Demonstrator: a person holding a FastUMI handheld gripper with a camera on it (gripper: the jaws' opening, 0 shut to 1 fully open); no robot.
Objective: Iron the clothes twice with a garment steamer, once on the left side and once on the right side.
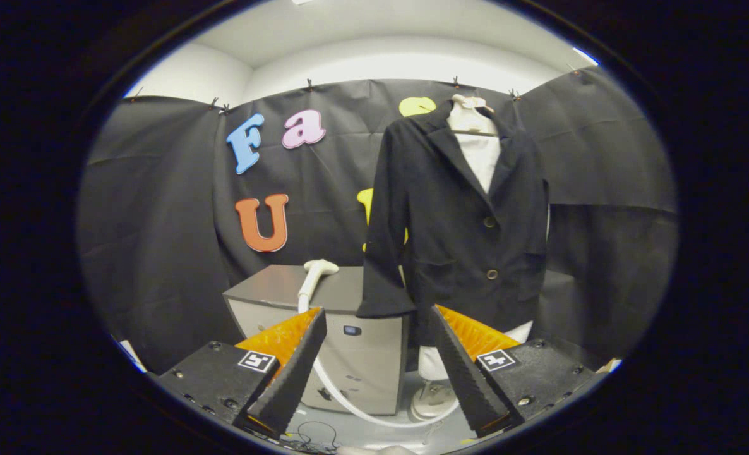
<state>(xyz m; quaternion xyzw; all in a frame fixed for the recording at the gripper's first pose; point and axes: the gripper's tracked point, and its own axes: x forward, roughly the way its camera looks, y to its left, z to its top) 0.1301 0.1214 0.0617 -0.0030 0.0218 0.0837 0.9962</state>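
A dark buttoned jacket hangs on a white mannequin torso well beyond my fingers, to the right of centre. A white steamer head on a handle stands on a grey box-shaped unit, left of the jacket's sleeve. Its white hose loops down across the floor toward the mannequin's base. My gripper is open, nothing between its fingers, with the steamer head beyond and above the left finger.
Black cloth walls enclose the booth on the left, back and right. The grey unit stands on a pale floor with thin dark cables near my fingers. The mannequin's round base sits just right of the unit.
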